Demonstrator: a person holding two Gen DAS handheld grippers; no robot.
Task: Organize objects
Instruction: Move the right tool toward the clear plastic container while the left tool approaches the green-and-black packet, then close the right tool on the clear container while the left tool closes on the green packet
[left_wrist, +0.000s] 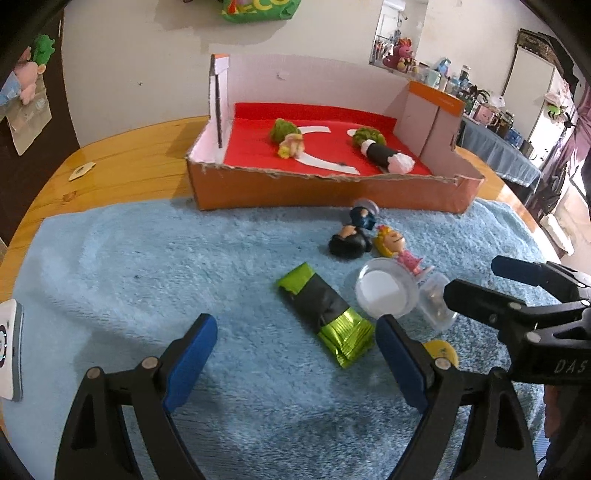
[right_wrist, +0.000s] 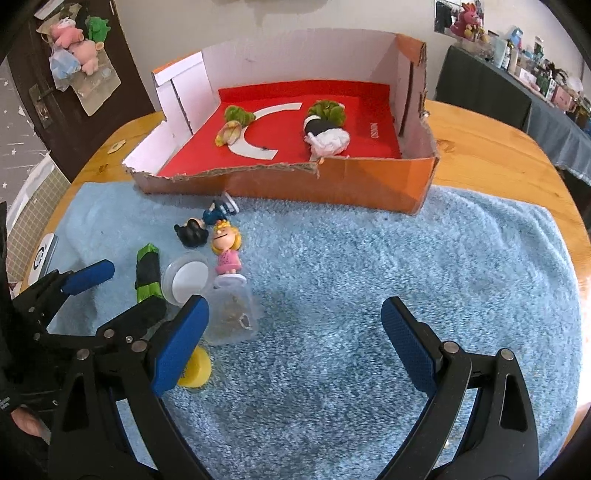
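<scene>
Left wrist view, nearest: left gripper (left_wrist: 295, 354) is held with jaws spread wide, nothing between the pads, above the blue towel (left_wrist: 147, 258).
Right gripper (right_wrist: 291, 343): jaws likewise wide apart and empty over bare towel.
Between the grippers: a yellow cap (left_wrist: 441, 352) is partly hidden behind the left gripper's finger; a clear cup (right_wrist: 232, 317) lies on its side beside it.
Middle ground: green-and-black packet (left_wrist: 325, 314), round clear lid (left_wrist: 384, 288), pink-dressed figurine (left_wrist: 397, 247), black-haired figurine (left_wrist: 349, 242), all clustered close on the towel.
Obstruction: the cardboard box (left_wrist: 295, 188) front wall stands behind the cluster.
Farthest: inside the box, two green-topped items (left_wrist: 288, 138) are seen on the red lining.
</scene>
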